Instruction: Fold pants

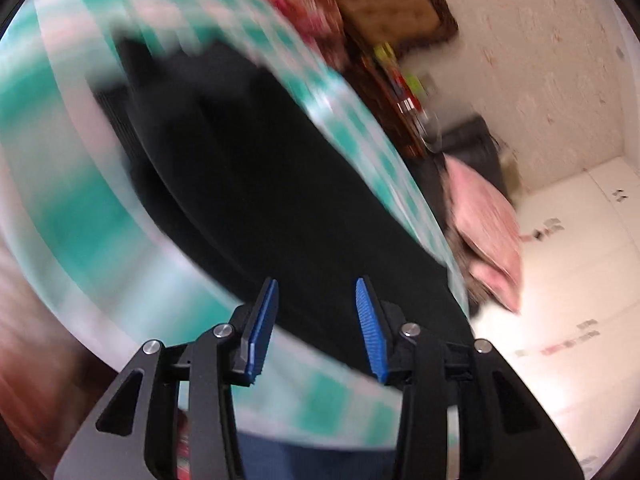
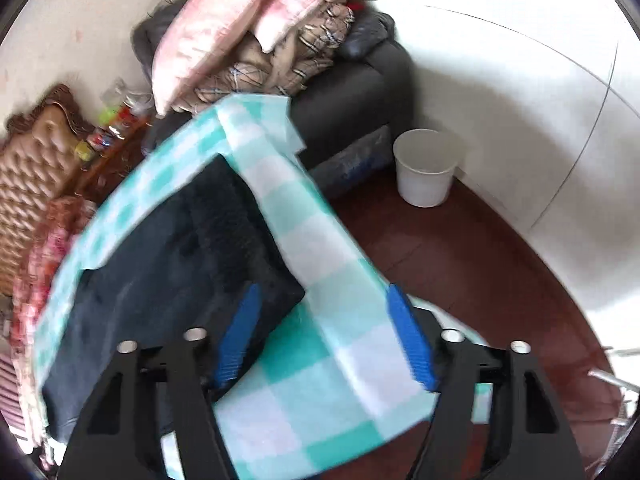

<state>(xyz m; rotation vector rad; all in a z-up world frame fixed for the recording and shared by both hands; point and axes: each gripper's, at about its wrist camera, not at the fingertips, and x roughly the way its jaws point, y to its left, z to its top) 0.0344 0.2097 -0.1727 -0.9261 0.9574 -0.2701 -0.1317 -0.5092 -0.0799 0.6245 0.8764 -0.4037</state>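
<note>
A: Start with the biggest thing. Where does the work sit?

B: On the tabletop covered in a teal-and-white checked cloth (image 2: 320, 248). The dark, near-black fabric pants (image 2: 168, 264) lie flat on it, ahead of both sets of jaws and reaching up to the inner blue pad of the right one.

A: And the grippers?

B: The left gripper (image 1: 316, 328) has its jaws apart with nothing between the blue pads; the pants spread just beyond its tips. The right gripper (image 2: 326, 340) is also parted and empty, with checked cloth showing between its jaws and the pants' corner at its left.

A: So which step?

B: I'd judge a fold is laid down and let go. The pants look doubled, with a ribbed band on top.

A: Next?

B: Probably a fresh grip: each pair of jaws closing on an edge of the pants, pinching fabric only, not the cloth beneath.
</note>
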